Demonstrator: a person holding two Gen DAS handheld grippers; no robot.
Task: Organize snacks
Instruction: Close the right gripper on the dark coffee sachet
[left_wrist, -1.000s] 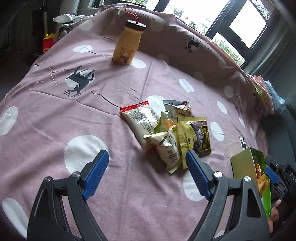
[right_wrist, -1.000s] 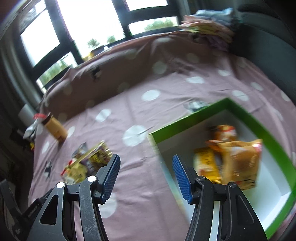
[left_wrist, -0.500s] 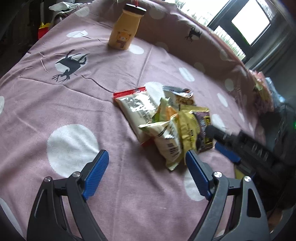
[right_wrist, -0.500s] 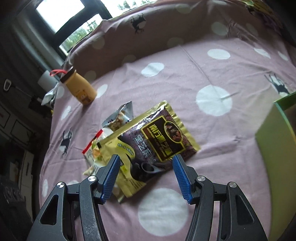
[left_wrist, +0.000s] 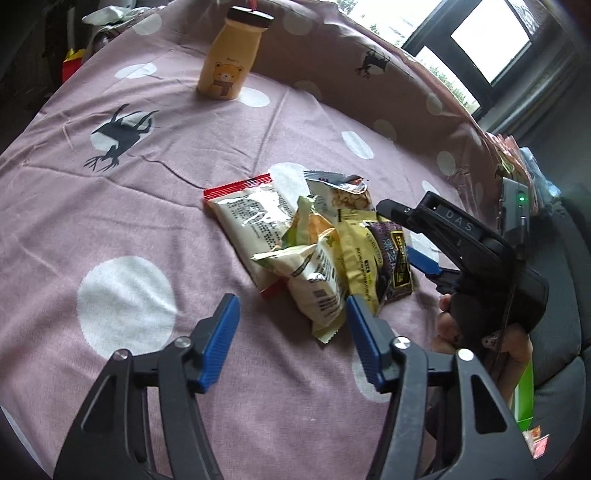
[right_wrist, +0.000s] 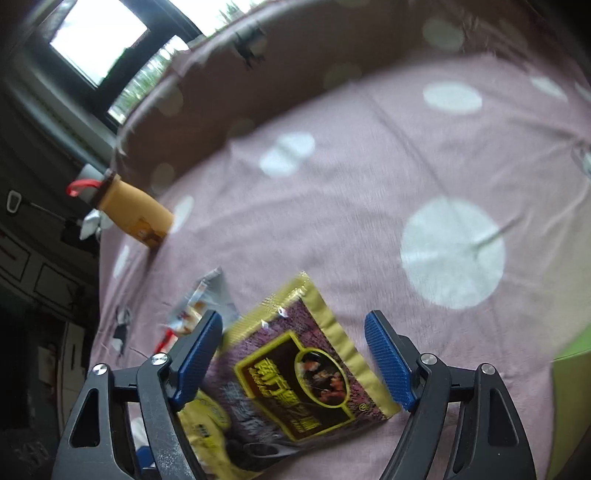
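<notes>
A pile of snack packets lies on the pink spotted cloth (left_wrist: 155, 206): a red-edged white packet (left_wrist: 251, 218), a white-green packet (left_wrist: 314, 273), a yellow packet (left_wrist: 358, 258), a purple-gold packet (left_wrist: 391, 251) and a silver one (left_wrist: 343, 192). My left gripper (left_wrist: 290, 314) hovers at the pile's near edge. Its jaws are closing, with the white-green packet's corner between them, untouched. My right gripper (right_wrist: 293, 321) straddles the purple-gold packet (right_wrist: 306, 369). Its jaws are opening and the pads stand clear of the packet. In the left wrist view it reaches in from the right (left_wrist: 402, 236).
A yellow bear bottle (left_wrist: 225, 62) stands at the far side of the cloth, also in the right wrist view (right_wrist: 133, 214). A green box (left_wrist: 524, 391) sits at the right edge, behind the hand (left_wrist: 450, 332) that holds the right gripper. More packets (left_wrist: 509, 162) lie at the far right.
The right gripper swung from over the green box to the pile, sank over the purple-gold packet and widened its jaws. The left gripper's jaws narrowed.
</notes>
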